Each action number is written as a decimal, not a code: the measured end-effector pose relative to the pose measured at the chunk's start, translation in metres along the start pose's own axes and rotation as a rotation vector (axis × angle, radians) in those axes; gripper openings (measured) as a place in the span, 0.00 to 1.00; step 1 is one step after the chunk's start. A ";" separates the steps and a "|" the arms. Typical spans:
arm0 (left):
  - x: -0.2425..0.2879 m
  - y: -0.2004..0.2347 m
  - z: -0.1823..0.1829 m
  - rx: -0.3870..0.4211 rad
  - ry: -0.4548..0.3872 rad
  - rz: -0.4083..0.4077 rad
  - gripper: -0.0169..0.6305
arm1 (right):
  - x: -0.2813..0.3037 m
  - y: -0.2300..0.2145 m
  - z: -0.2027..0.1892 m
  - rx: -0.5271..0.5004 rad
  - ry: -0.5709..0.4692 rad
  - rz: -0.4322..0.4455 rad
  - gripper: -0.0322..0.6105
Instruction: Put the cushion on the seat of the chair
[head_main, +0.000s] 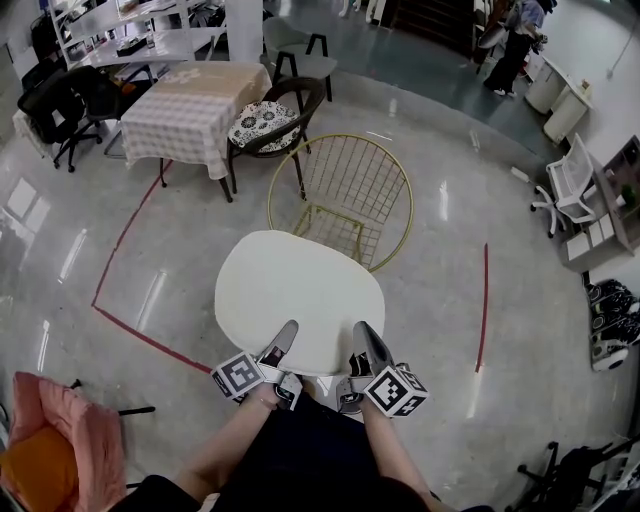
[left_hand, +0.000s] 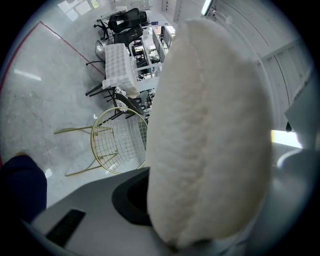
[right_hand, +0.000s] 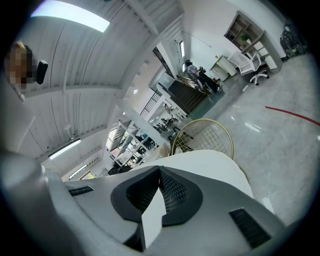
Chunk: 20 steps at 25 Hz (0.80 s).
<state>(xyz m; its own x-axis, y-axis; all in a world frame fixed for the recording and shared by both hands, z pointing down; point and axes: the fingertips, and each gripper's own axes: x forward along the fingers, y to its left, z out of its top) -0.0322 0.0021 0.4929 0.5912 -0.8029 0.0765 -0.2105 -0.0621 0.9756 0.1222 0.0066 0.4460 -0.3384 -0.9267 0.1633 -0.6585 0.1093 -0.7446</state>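
Observation:
A round white cushion is held level in front of me, just short of the gold wire chair. My left gripper and right gripper are both shut on the cushion's near edge, side by side. In the left gripper view the cushion fills the middle edge-on, with the gold chair beyond it. In the right gripper view the cushion lies flat past the jaws and its edge is pinched between them. The chair's backrest rises behind it, and the seat is hidden there.
A table with a checked cloth and a dark chair holding a patterned cushion stand behind the gold chair. Red tape marks the floor at left. A pink cloth lies at lower left. A white office chair stands at right.

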 end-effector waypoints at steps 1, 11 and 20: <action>0.001 0.000 0.000 0.001 0.000 -0.002 0.15 | -0.002 -0.002 -0.001 0.002 0.000 -0.004 0.03; 0.004 0.016 -0.004 -0.020 0.028 0.066 0.15 | -0.007 -0.020 0.001 0.046 -0.024 -0.040 0.03; 0.038 0.021 0.021 -0.024 0.030 0.046 0.15 | 0.027 -0.029 0.009 0.079 -0.021 -0.061 0.03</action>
<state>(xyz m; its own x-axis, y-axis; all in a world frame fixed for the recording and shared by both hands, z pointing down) -0.0306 -0.0428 0.5118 0.6041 -0.7867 0.1275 -0.2198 -0.0107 0.9755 0.1380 -0.0249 0.4663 -0.2844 -0.9383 0.1967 -0.6223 0.0246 -0.7824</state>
